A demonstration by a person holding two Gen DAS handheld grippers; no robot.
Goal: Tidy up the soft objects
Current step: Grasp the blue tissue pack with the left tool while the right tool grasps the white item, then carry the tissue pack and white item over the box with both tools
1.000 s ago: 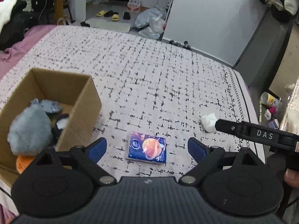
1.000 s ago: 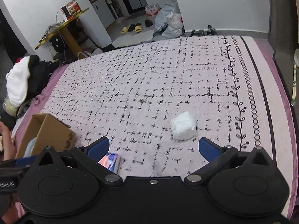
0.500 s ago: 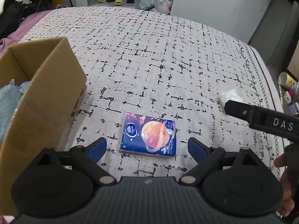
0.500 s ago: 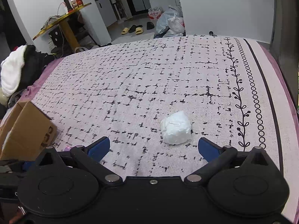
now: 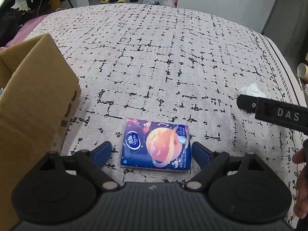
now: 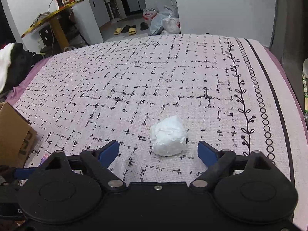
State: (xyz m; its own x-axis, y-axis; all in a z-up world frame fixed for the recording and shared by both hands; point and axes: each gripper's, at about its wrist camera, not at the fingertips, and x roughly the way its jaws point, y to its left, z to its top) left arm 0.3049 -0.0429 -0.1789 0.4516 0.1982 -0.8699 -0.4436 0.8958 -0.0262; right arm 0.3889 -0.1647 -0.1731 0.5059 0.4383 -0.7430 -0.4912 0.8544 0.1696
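Left tongs [image 5: 151,154] spread wide near the bottom middle of the left wrist view, blue pads on either side of a tissue pack [image 5: 156,144], gripping nothing; right pad just beside the pack's right edge, left pad a little apart from its left edge. Tissue pack lying flat on the bed [image 5: 163,57], dark blue wrapper with an orange planet printed on it. Cardboard box [image 5: 32,104] standing at the left edge of that frame, near the pack but not touching it, its contents out of sight from here. Right tongs [image 6: 158,152] likewise open in the lower middle of the right wrist view, empty, with a crumpled white paper ball [image 6: 167,136] resting on the bed between and slightly beyond the blue pads, touching neither. Same ball visible at the right of the left wrist view, partly hidden behind a black finger of the right tongs marked "DAS". Bedspread pale with a broken black grid pattern and a vine-and-ring border down the right side of the right wrist frame. Corner of the cardboard box at the left edge there too. Slippers [image 6: 125,29] and plastic bags [image 6: 166,22] on the floor at the top centre, well beyond the bed; a yellow table [image 6: 52,17] at the upper left.
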